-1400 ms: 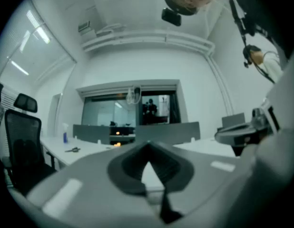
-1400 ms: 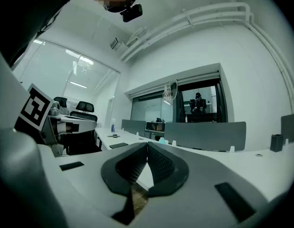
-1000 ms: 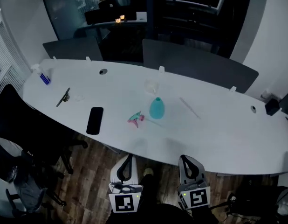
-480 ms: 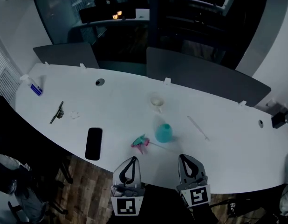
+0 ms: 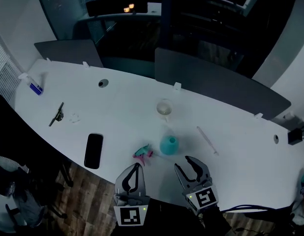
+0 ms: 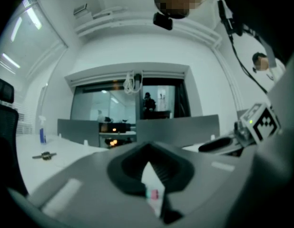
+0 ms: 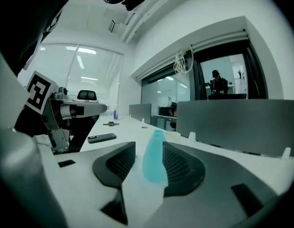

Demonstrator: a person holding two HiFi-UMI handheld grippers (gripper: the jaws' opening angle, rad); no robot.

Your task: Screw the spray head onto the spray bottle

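A teal spray bottle (image 5: 169, 144) with no head on it stands upright near the white table's (image 5: 240, 171) front edge. The pink-and-teal spray head (image 5: 142, 153) lies on its side just left of it. My right gripper (image 5: 184, 163) is open, its jaws having just been opening. The bottle (image 7: 154, 163) stands a little beyond its fingertips, in line with the gap, and nothing is between the pads. My left gripper (image 5: 137, 166) is shut and empty, close behind the spray head (image 6: 153, 193), which shows through the slit of the jaws.
A black phone (image 5: 94, 150) lies left of the spray head. Further back are a clear cup (image 5: 165, 108), a thin white tube (image 5: 207, 140), a dark tool (image 5: 56, 114) and a small blue bottle (image 5: 33, 85). Grey partitions (image 5: 216, 87) line the far edge, with dark chairs at left.
Both grippers have come forward from the floor side over the table's front edge, up to the spray head and bottle. The right jaws went from shut to open.
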